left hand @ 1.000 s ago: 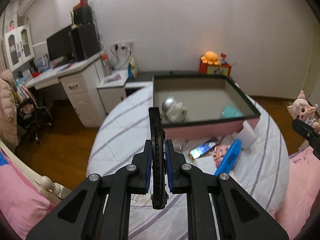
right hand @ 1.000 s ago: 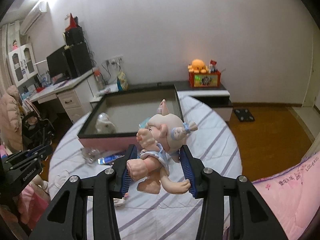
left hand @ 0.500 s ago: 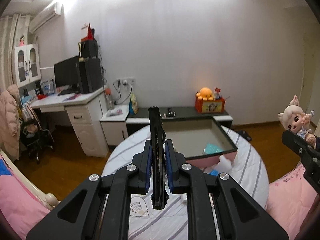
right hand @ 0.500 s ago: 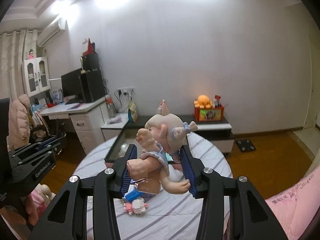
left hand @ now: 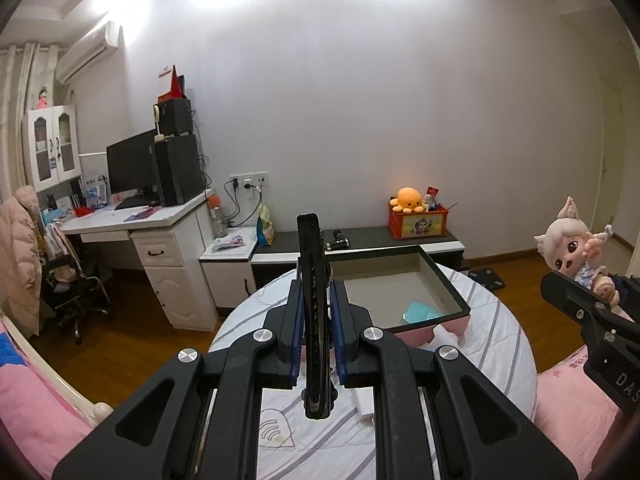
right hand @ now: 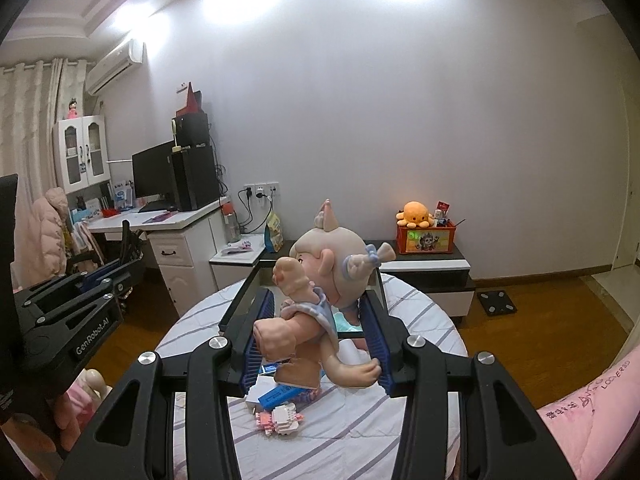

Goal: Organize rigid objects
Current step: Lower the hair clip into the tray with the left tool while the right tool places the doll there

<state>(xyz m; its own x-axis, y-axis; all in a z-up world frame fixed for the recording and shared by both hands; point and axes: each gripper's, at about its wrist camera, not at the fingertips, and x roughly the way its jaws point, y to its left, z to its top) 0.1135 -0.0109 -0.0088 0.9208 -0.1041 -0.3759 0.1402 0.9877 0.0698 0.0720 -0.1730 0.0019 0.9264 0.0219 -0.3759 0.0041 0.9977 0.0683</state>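
Observation:
My left gripper (left hand: 314, 344) is shut on a thin black flat object (left hand: 313, 280), held upright and edge-on above the round table (left hand: 492, 344). My right gripper (right hand: 316, 344) is shut on a pink-haired doll (right hand: 320, 280) by its body and legs, also raised over the table. From the left wrist view the same doll (left hand: 568, 248) and right gripper (left hand: 588, 320) appear at the far right. Beyond both grippers lies the pink open box (left hand: 440, 276) with a dark rim; a teal item (left hand: 420, 312) rests inside. In the right wrist view the doll hides most of that box (right hand: 240, 304).
On the striped tablecloth below lie a blue packet (right hand: 280, 396), a pink block figure (right hand: 280, 420) and a white item (left hand: 364, 404). Pink bedding (right hand: 592, 420) borders the table on the right. A desk (left hand: 160, 216), a chair and a low cabinet (left hand: 400, 240) stand behind.
Both grippers rose and tipped upward with their loads, so the table and box dropped lower in view. Over the last half second they hardly moved.

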